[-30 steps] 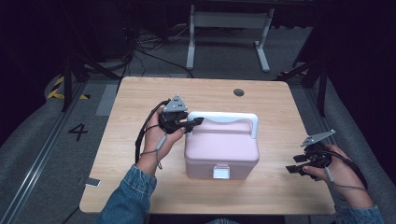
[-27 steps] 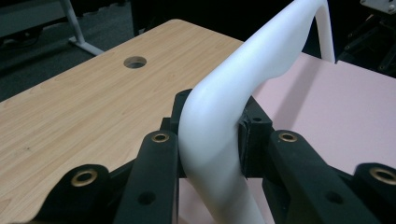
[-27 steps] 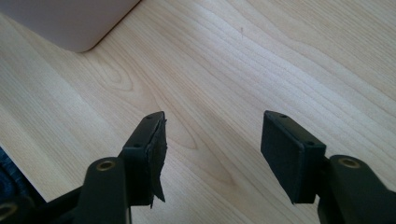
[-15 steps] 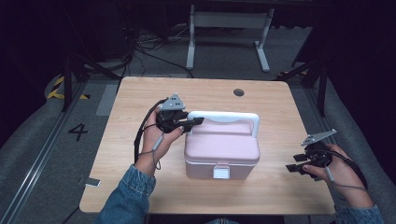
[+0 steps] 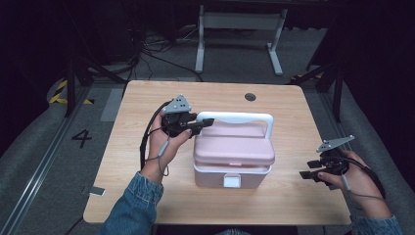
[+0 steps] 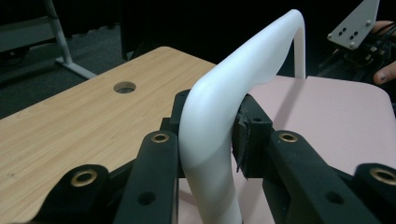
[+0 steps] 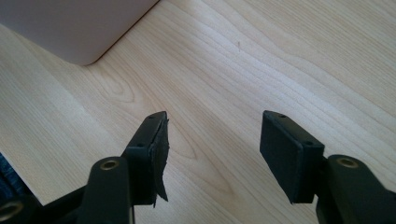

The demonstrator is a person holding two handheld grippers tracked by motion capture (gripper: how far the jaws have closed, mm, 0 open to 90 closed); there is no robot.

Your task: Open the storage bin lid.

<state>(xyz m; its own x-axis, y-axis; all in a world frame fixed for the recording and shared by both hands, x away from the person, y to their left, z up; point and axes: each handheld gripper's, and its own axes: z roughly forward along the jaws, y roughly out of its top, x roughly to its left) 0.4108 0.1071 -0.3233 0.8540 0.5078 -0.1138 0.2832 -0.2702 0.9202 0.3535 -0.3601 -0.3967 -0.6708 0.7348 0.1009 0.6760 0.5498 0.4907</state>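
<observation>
Light wood-grain table (image 5: 147, 196), matt, smooth laminate look, round grommet hole (image 5: 250, 97) at far edge. Pink plastic box (image 5: 234, 152), smooth satin shell; white plastic handle (image 6: 219, 107), smooth with slight sheen; white plastic latch (image 5: 232, 180) on front. Matt black plastic left gripper (image 6: 205, 140) with brass-coloured inserts, frayed rubbery pad. Right gripper (image 7: 212, 140) same finish. Denim sleeve (image 5: 134, 205) near table's front edge.

A lab — dark room, floor cables (image 5: 147, 54), numbered floor marking (image 5: 81, 138).
</observation>
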